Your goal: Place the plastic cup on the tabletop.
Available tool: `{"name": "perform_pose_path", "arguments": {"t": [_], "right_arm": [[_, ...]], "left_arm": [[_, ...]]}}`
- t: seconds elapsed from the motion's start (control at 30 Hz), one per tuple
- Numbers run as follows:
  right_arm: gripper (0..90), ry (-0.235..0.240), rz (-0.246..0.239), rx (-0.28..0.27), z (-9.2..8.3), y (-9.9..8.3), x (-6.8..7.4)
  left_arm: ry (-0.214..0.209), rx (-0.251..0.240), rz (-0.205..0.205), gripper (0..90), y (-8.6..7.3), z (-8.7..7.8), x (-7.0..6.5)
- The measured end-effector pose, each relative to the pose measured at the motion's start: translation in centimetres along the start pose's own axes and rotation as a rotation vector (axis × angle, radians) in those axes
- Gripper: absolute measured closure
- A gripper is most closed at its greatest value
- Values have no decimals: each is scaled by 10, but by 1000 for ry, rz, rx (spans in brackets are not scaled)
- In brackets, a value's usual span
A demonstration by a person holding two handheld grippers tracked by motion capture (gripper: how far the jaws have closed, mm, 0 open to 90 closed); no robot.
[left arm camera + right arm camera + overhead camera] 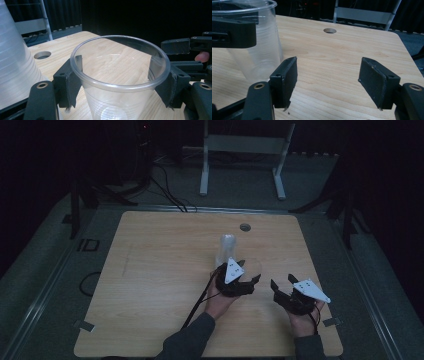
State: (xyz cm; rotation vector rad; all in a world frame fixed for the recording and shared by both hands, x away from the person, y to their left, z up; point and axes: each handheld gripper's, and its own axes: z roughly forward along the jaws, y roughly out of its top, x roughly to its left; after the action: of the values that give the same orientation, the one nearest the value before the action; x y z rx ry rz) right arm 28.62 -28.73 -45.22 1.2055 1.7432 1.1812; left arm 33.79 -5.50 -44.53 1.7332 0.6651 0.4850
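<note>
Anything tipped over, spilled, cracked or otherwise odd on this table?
Nothing stands out. The clear cup stands upright and empty between the left gripper's jaws, its rim round and unbroken. The upside-down stack of cups beside it stands straight. The right gripper is open over bare wooden table, with no spills.

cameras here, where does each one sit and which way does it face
High view: above the person's side, facing forward and down on the table; forearms, both hands show.
Left gripper view: on the left gripper, along jaws clamping the clear cup.
Right gripper view: on the right gripper, along open jaws.
Shared: cup, table hole.
</note>
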Motion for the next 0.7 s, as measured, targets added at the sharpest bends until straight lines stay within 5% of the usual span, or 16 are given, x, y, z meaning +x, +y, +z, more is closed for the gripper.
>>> {"name": "perform_pose_path", "arguments": {"t": [0.7], "right_arm": [[308, -2, -4, 2, 0, -1, 0]], "left_arm": [[22, 4, 5, 285, -15, 2, 3]]}}
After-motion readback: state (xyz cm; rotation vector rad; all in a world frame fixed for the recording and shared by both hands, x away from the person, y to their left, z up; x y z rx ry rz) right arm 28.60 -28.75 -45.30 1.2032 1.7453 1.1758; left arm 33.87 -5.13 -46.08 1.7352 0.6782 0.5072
